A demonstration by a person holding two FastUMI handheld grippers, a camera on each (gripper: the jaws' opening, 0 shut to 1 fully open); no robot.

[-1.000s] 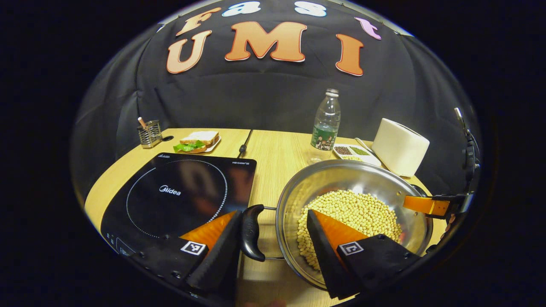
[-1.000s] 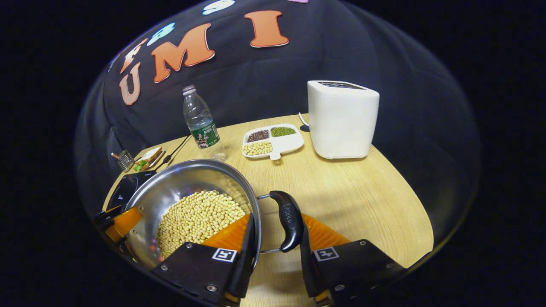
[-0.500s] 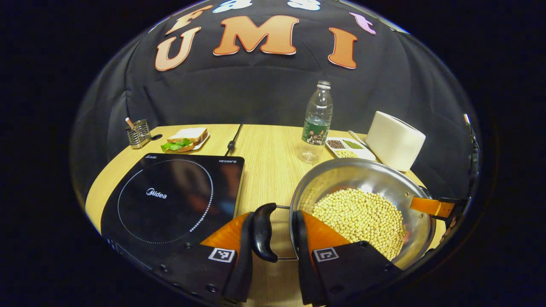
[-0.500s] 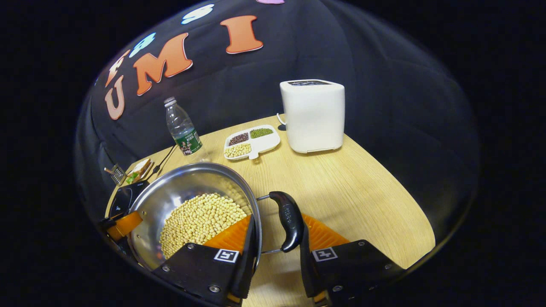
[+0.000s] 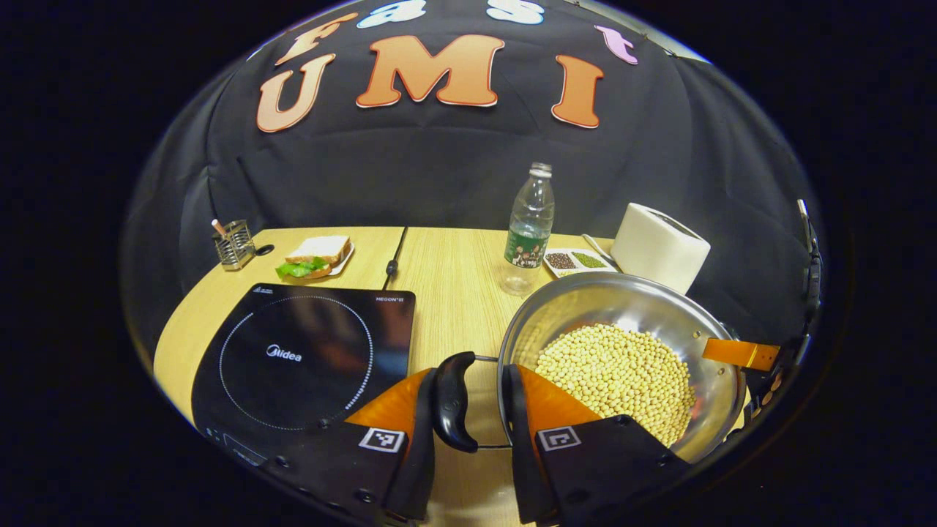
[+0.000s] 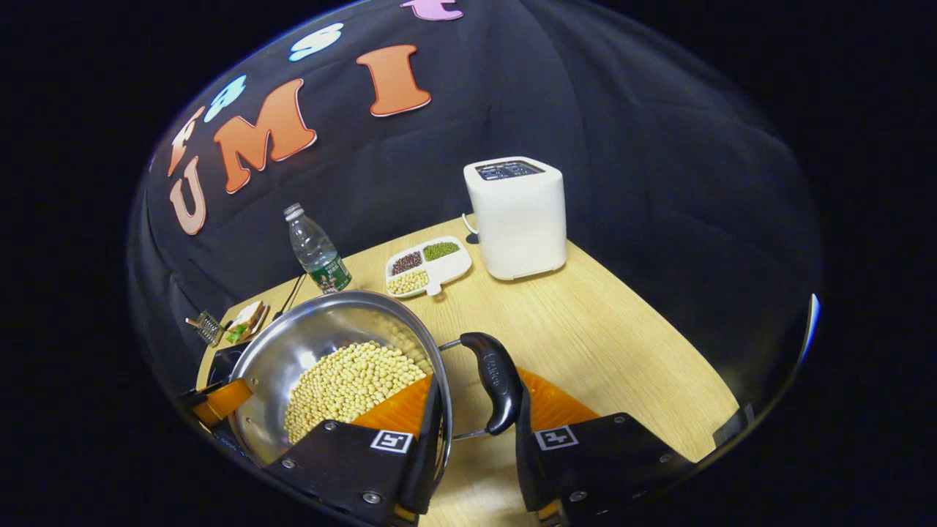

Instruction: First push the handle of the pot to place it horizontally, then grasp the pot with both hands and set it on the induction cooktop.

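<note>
Pot (image 5: 622, 366) w/ beans sits at 3 o'clock of induction cooktop (image 5: 307, 351), beside it on table (image 5: 454, 278). Left gripper (image 5: 470, 410) pinches pot's left handle (image 5: 452, 401); right gripper (image 6: 476, 410) spans rim and right handle (image 6: 496, 380), fingers close, firm pinch unclear.

Left gripper (image 5: 468, 417) at the pot's near handle

The two fingers stand on either side of the black handle (image 5: 454, 401) of the steel pot (image 5: 585, 307), one outside the handle and the other between the handle and the pot's wall; I cannot tell if both press on it. The pot holds pale beans (image 5: 618, 369). At its far rim another gripper finger (image 5: 739, 354) reaches in. The induction cooktop (image 5: 307, 359) lies just beside the pot, on the wooden table (image 5: 454, 285). Farther back stand a water bottle (image 5: 528, 219), a white toaster (image 5: 659, 245), a divided dish (image 5: 575, 260), a sandwich (image 5: 316, 255) and a small wire holder (image 5: 233, 244).
</note>
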